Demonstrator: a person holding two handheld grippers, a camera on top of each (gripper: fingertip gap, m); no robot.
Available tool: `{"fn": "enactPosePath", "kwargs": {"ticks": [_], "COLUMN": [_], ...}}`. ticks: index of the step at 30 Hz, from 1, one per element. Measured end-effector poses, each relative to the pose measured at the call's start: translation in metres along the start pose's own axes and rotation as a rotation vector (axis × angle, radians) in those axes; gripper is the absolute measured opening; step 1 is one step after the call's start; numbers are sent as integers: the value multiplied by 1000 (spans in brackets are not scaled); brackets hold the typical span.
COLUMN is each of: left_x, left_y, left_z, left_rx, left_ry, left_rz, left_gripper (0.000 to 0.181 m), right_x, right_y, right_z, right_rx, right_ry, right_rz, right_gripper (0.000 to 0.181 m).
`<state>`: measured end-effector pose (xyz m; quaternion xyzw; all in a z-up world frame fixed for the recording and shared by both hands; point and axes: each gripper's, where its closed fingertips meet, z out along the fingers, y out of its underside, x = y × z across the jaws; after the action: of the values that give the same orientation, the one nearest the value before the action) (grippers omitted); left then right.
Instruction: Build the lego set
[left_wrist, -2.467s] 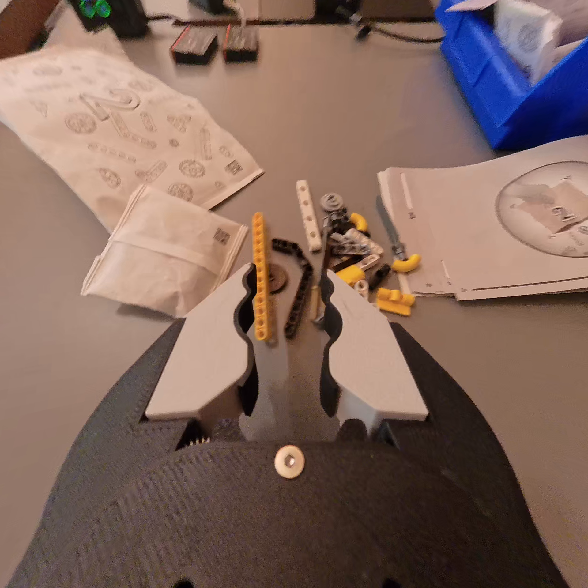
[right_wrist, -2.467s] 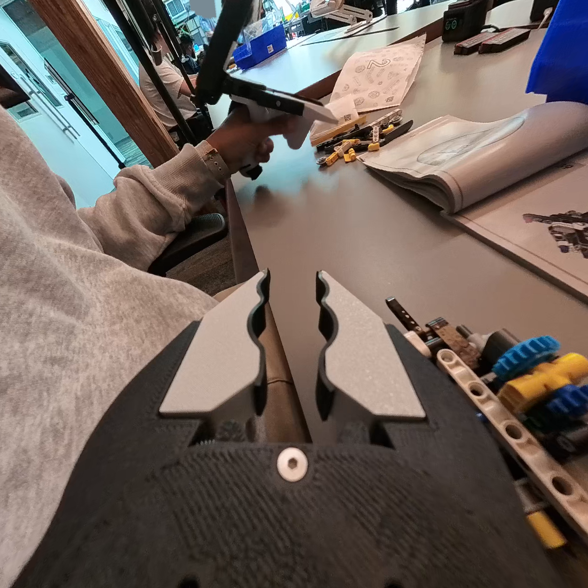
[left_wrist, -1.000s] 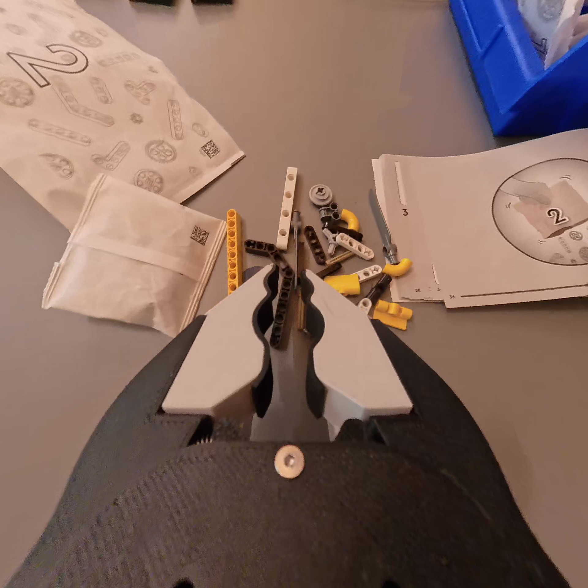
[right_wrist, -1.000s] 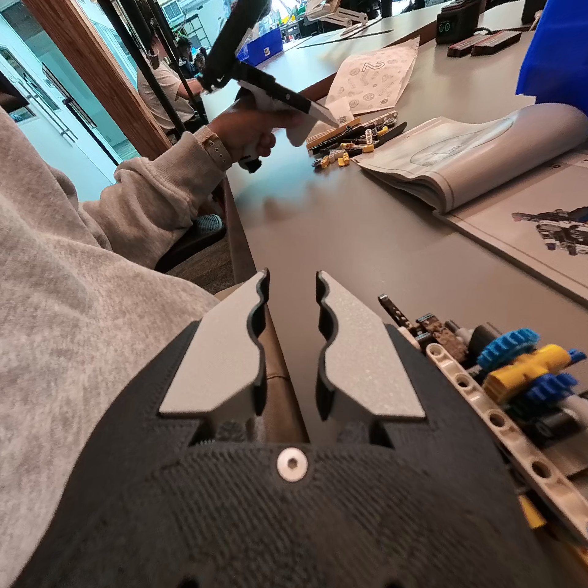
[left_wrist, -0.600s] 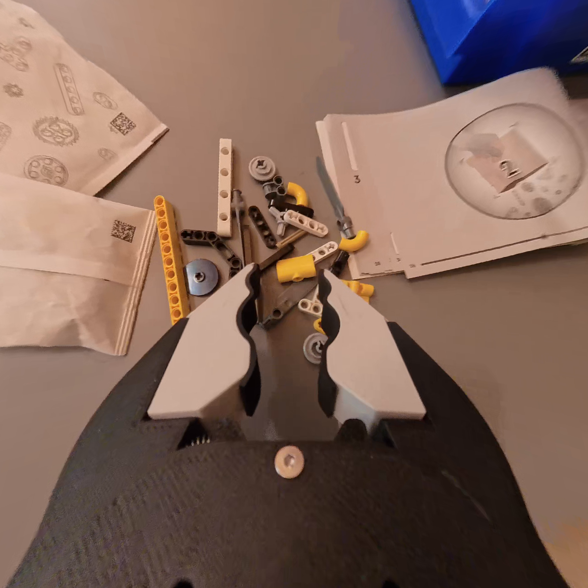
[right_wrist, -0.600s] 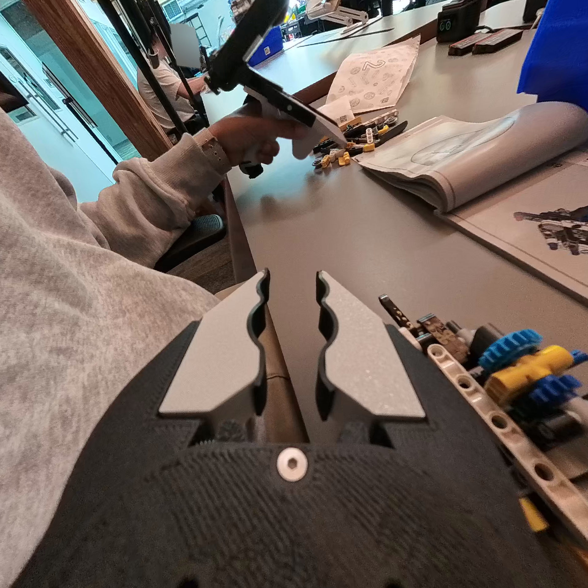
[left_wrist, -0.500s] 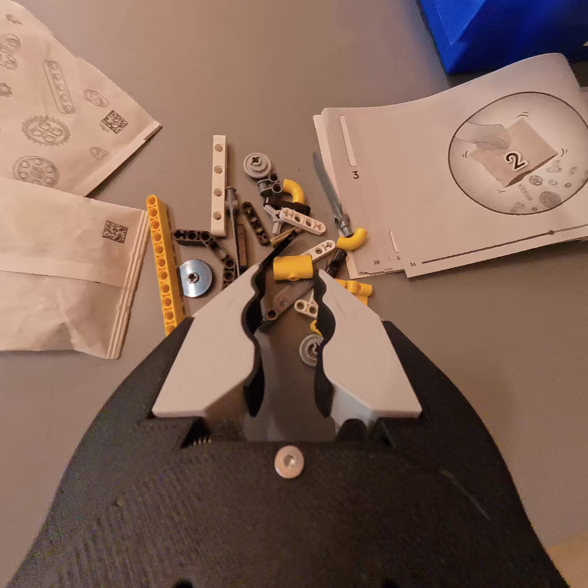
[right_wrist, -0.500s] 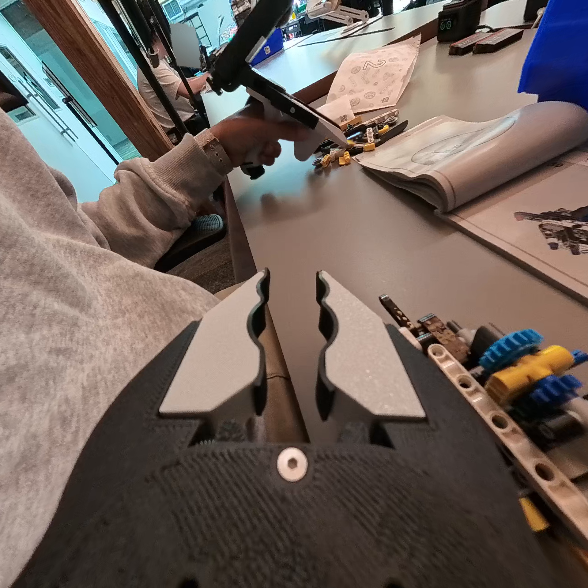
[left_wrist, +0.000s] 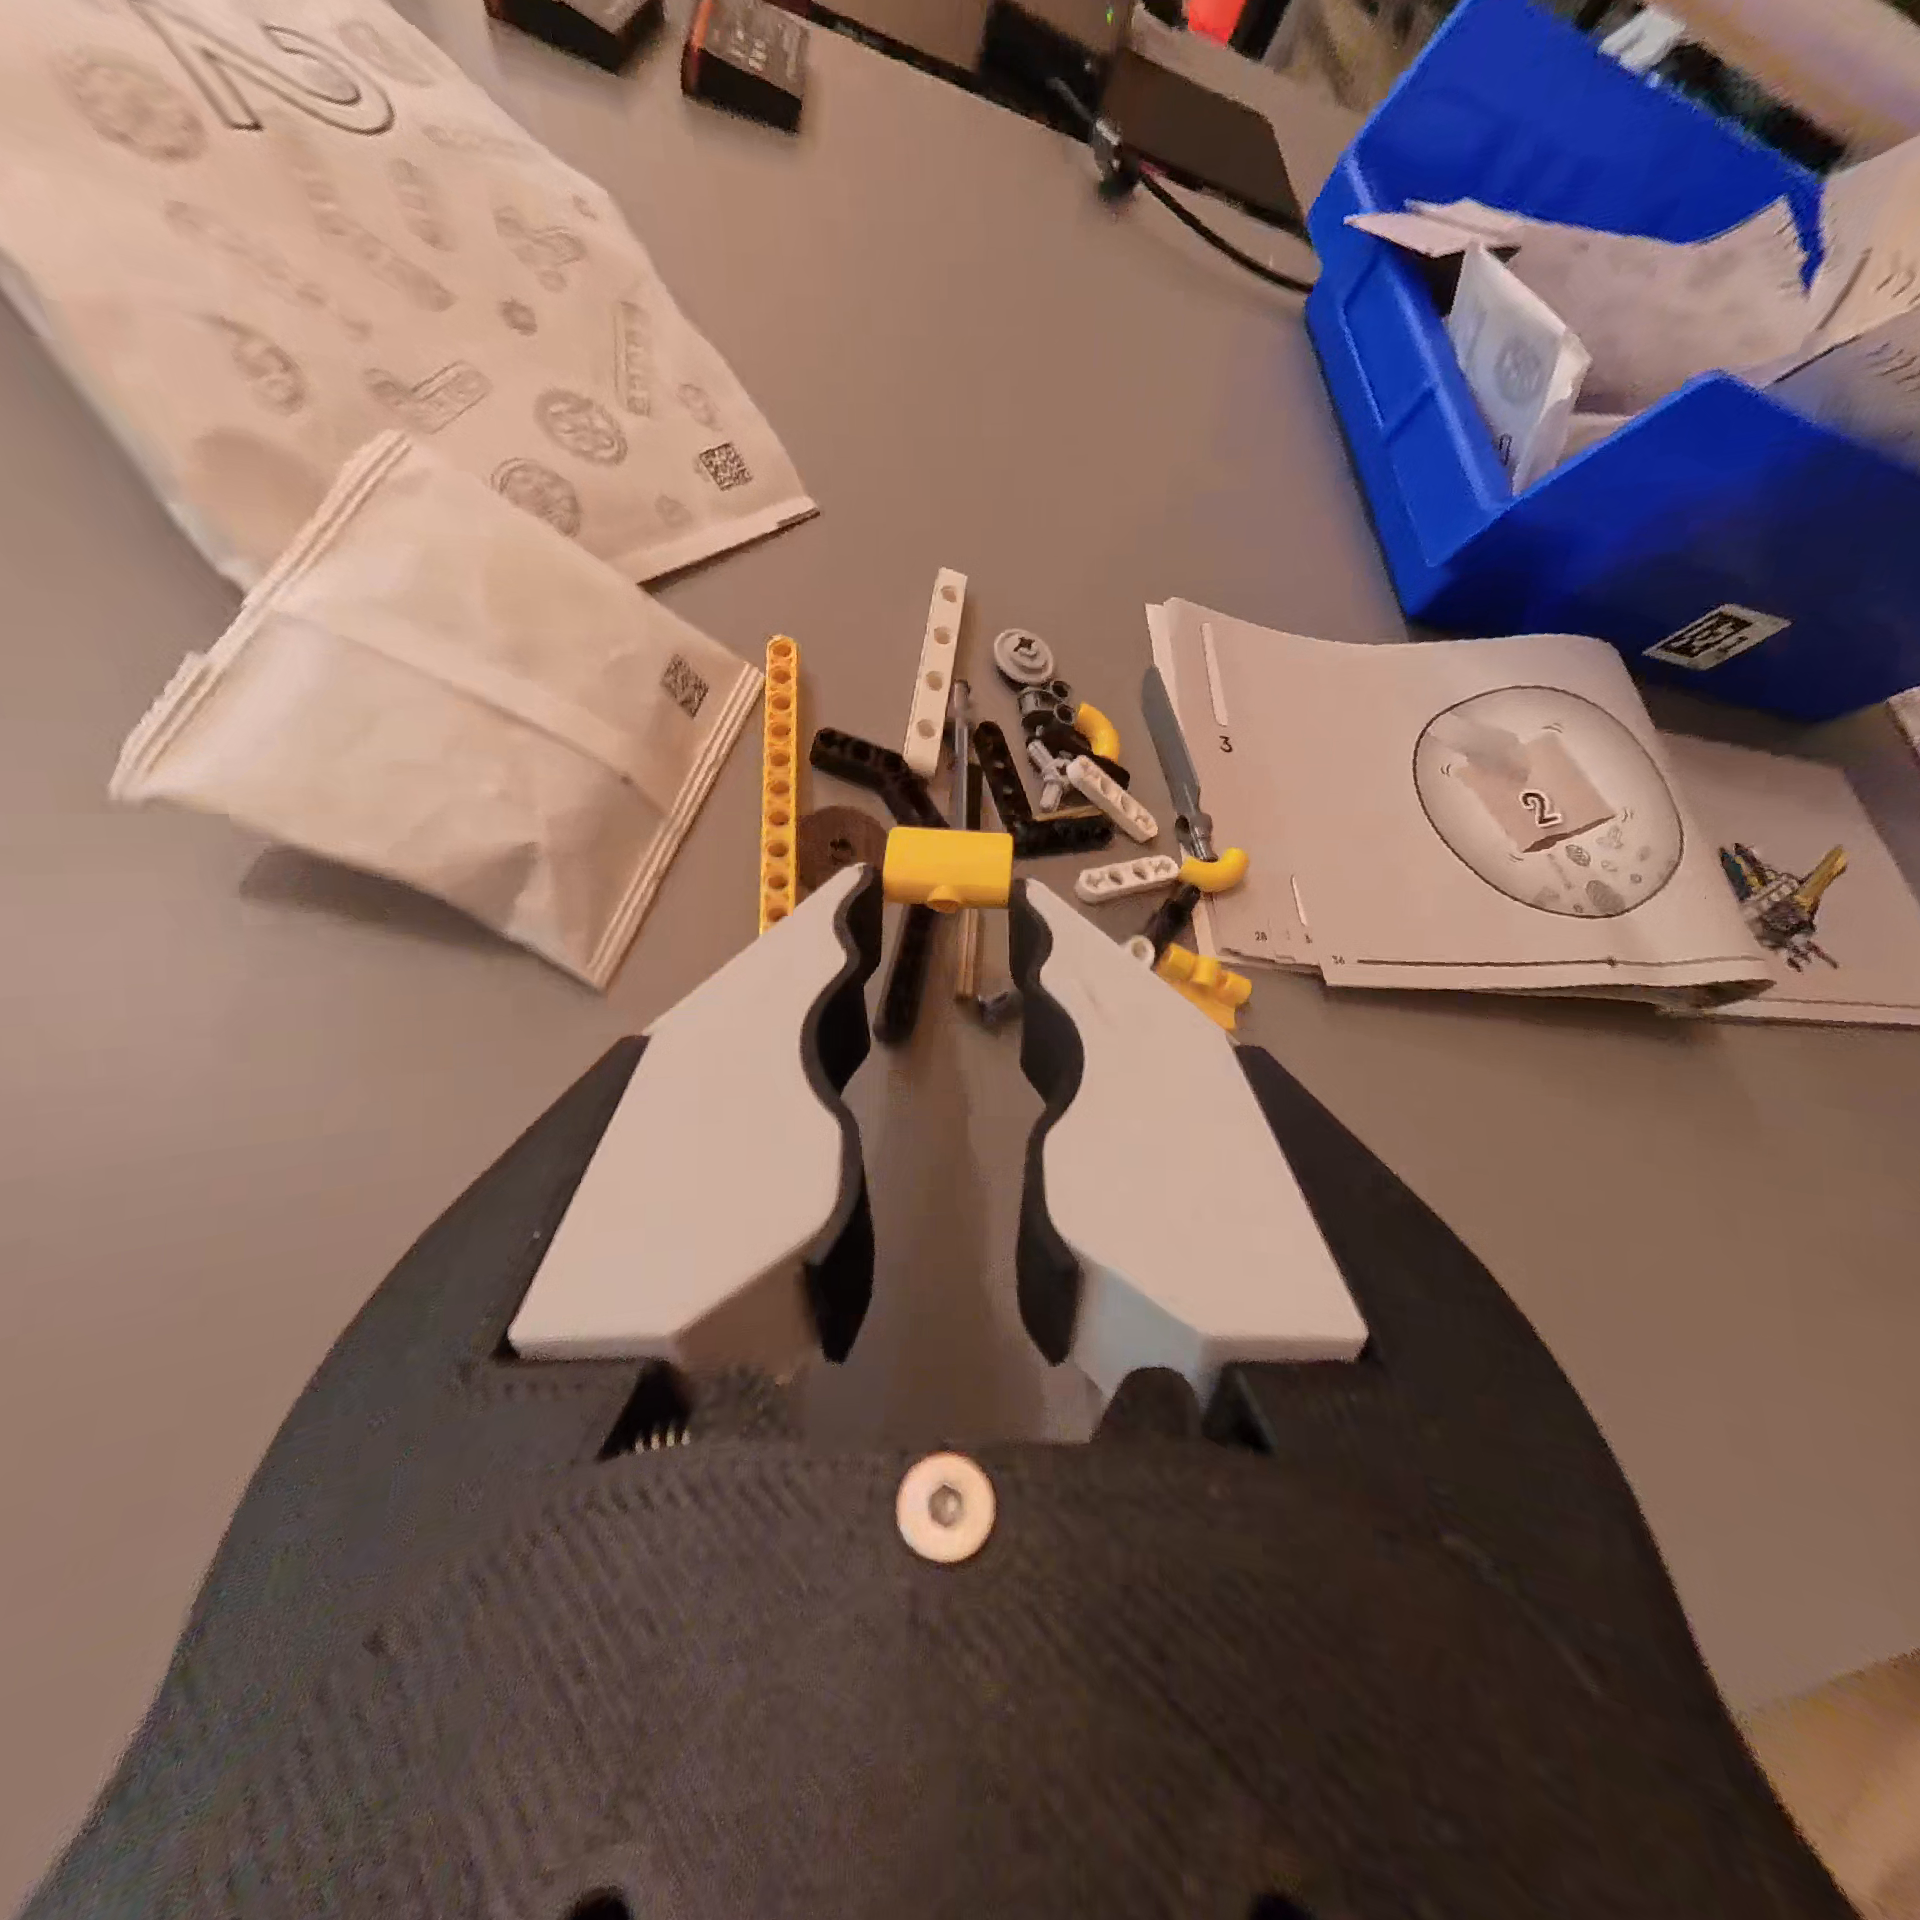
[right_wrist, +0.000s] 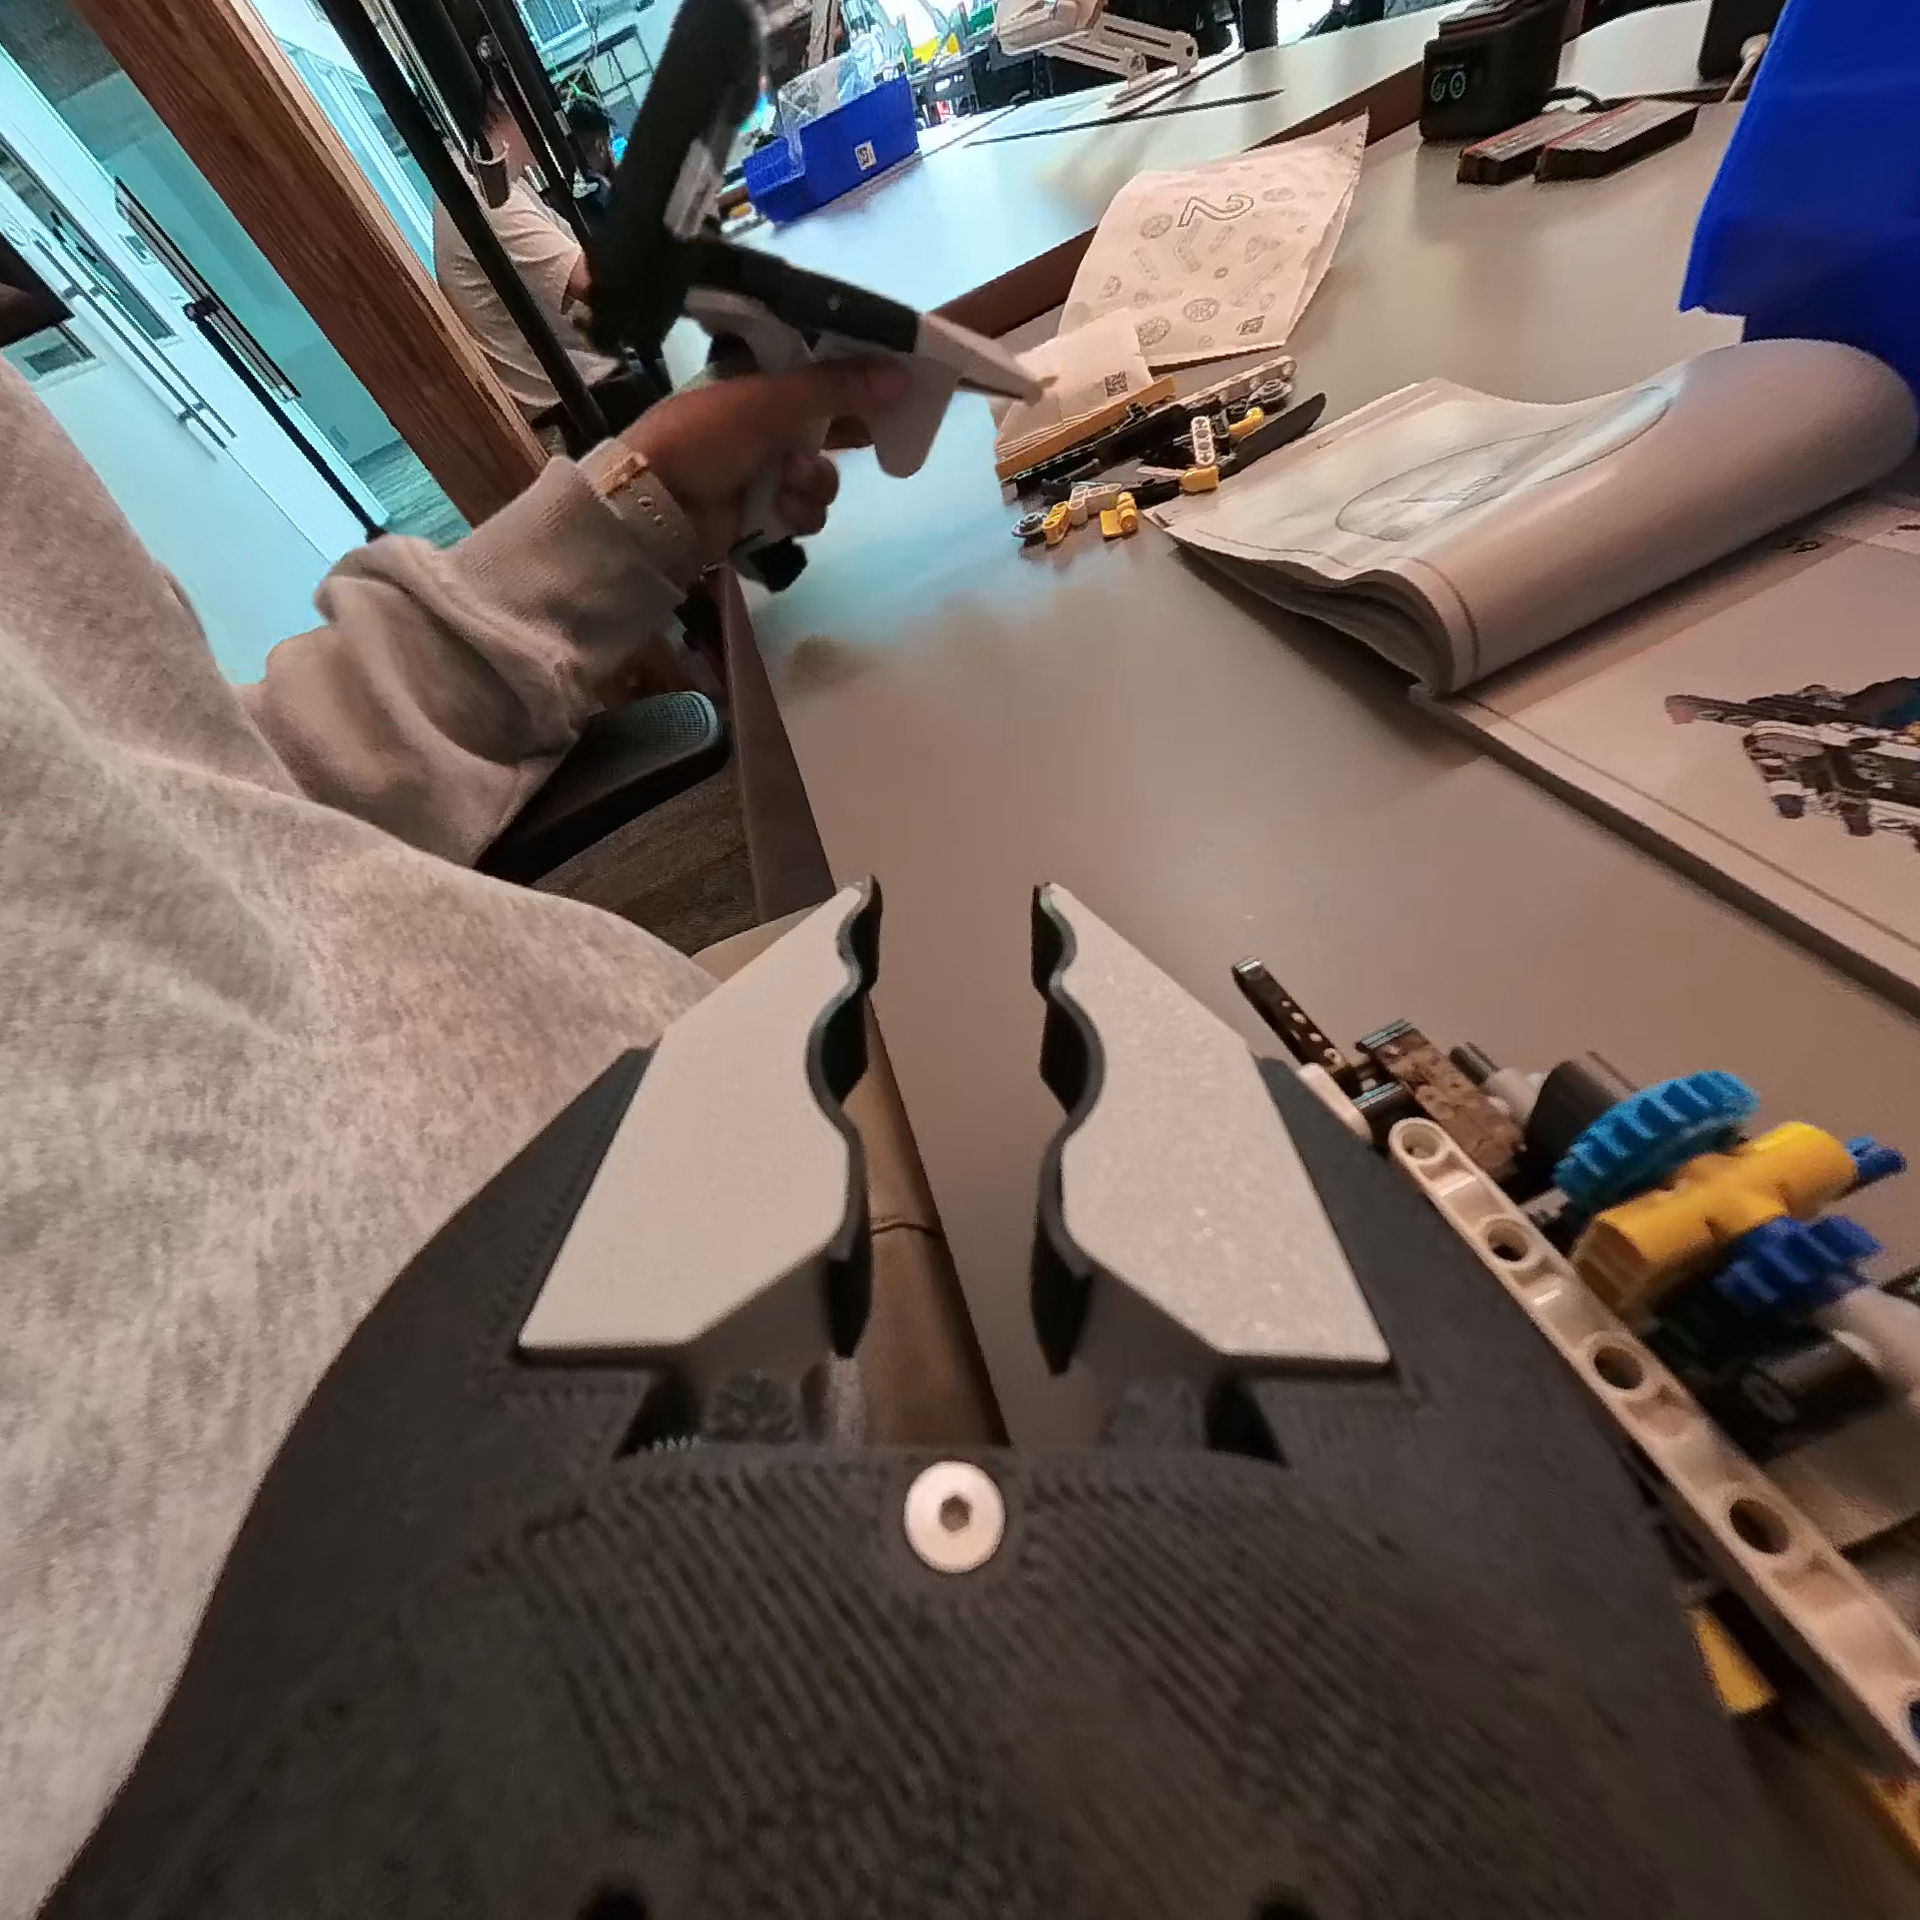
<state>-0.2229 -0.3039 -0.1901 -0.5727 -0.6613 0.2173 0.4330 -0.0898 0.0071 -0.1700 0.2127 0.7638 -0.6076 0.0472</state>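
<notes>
Since half a second ago, our left gripper (left_wrist: 945, 896) lifts from loose parts pile (left_wrist: 1023, 774), yellow connector (left_wrist: 947, 868) pinched crosswise at tips, long axis left-right. Lift height hard to judge. Our right gripper (right_wrist: 954, 925) idles, jaws parted and empty, just beside half-built model (right_wrist: 1662, 1226). We judge next move: carry connector from far pile back toward model, nearer right gripper.
</notes>
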Motion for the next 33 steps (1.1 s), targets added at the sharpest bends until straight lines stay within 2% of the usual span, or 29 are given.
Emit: {"fn": "enactPosePath", "kwargs": {"ticks": [1, 6, 11, 19, 22, 25, 28, 33], "left_x": [1, 15, 10, 14, 17, 15, -3, -31], "left_y": [5, 21, 38, 46, 44, 34, 20, 6], "left_z": [-5, -14, -5, -6, -4, -5, -4, -4], "left_rx": [17, -18, -126, -162, -154, -99, -18, 30], "left_ry": [1, 49, -27, 51, 41, 28, -37, -148], "left_rz": [-12, 44, 137, 96, 121, 114, 76, 15], "left_gripper": [22, 22, 22, 24, 33, 35, 36, 27], "right_x": [1, 2, -2, -1, -3, -2, -2, -4], "right_y": [0, 0, 2, 2, 2, 2, 2, 1], "right_z": [0, 2, 5, 4, 4, 4, 3, 3], "right_rx": [1, 8, -6, -7, -8, -7, -6, -4], "right_ry": [4, 2, -5, -3, -8, -7, -8, -12], "right_rz": [0, 20, 3, 2, 1, -1, 0, -4], "right_gripper": [27, 27, 27, 27, 27, 27, 27, 27]}}
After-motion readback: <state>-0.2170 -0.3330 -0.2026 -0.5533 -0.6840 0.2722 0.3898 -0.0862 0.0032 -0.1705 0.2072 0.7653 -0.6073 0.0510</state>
